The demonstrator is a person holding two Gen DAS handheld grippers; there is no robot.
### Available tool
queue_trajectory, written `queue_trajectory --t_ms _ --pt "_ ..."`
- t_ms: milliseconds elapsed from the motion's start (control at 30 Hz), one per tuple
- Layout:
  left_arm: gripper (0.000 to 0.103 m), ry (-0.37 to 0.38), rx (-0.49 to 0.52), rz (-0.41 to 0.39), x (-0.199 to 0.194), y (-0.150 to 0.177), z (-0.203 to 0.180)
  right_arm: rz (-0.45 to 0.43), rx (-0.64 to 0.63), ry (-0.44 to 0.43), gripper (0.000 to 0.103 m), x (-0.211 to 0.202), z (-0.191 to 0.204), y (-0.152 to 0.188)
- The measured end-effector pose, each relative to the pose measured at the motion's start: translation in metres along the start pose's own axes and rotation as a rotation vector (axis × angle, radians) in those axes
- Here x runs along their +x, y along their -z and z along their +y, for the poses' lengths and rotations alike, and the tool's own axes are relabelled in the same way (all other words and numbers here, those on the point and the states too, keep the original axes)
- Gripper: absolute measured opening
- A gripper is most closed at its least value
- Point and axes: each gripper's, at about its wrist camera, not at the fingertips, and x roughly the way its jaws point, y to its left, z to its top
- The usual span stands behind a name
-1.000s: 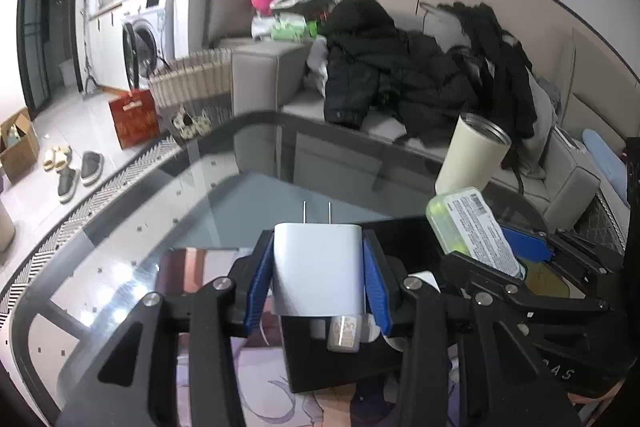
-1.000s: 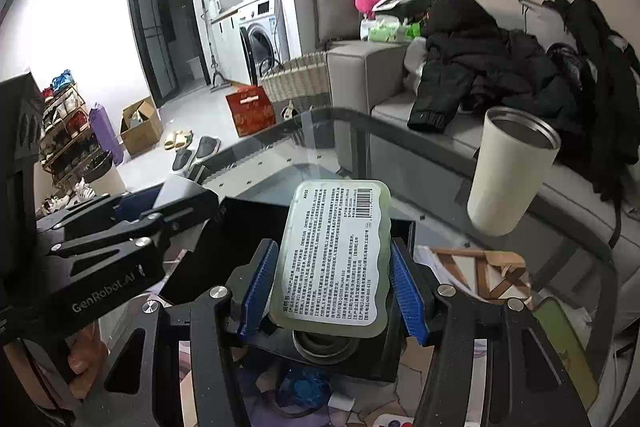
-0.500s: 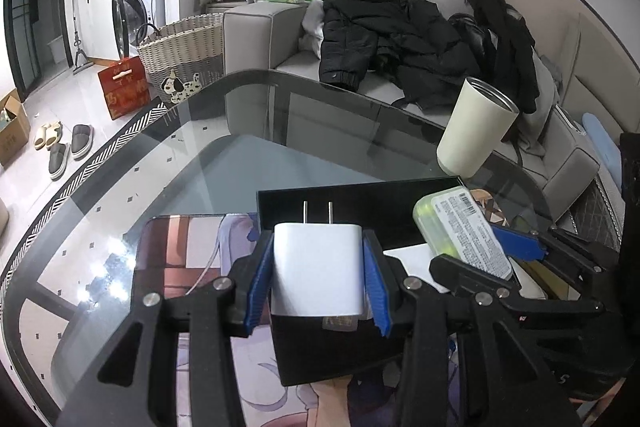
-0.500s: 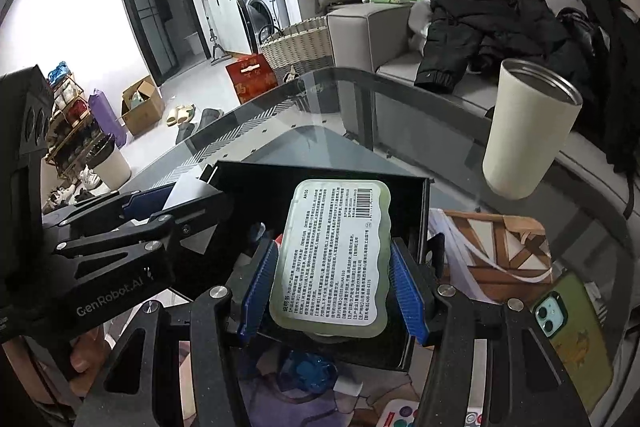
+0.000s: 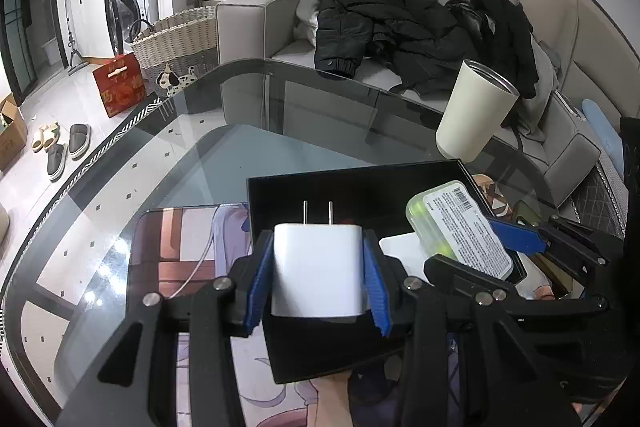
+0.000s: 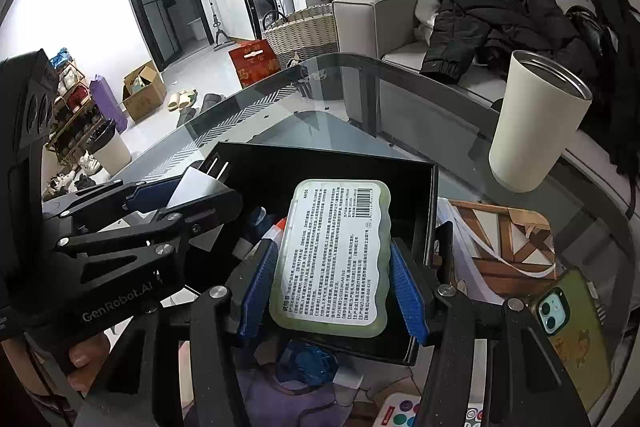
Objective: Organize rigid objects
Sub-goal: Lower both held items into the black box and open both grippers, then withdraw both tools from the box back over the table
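1. Two loads, both held above the open black rectangular box (image 5: 360, 195): my left gripper (image 5: 318, 283) clamps the white two-pronged plug charger (image 5: 318, 269), and my right gripper (image 6: 332, 279) clamps the pale green plastic case with a printed label (image 6: 334, 255).
2. Small things already lie in the box; dropping onto them could tilt either item against the wall.
3. My grippers are close together and may collide.
4. Farther off, the cream steel-rimmed tumbler (image 6: 536, 123) on the glass table (image 5: 160, 155) risks a knock.
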Motion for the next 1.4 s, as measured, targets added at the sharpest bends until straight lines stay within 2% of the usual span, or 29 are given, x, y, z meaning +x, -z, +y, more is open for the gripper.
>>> queue_trajectory --t_ms 567,700,1100,1300,1400 --pt "0.04 0.001 -0.004 -0.004 0.0 0.0 -0.001 0.018 -0.003 -0.009 0.055 0.003 0.004 0.004" --pt "0.04 -0.008 -0.003 -0.029 -0.005 -0.001 0.0 0.011 -0.004 -0.005 0.055 0.001 0.003 0.004" --pt "0.041 0.055 0.034 -0.094 -0.044 0.011 -0.015 -0.063 0.002 -0.003 0.055 -0.056 -0.013 0.012" --pt "0.041 0.095 0.074 -0.067 -0.05 0.026 -0.034 -0.065 -0.006 0.011 0.055 -0.081 -0.027 0.026" --pt "0.041 0.104 0.102 -0.022 -0.045 0.035 -0.044 -0.035 -0.003 0.022 0.055 -0.083 -0.039 0.034"
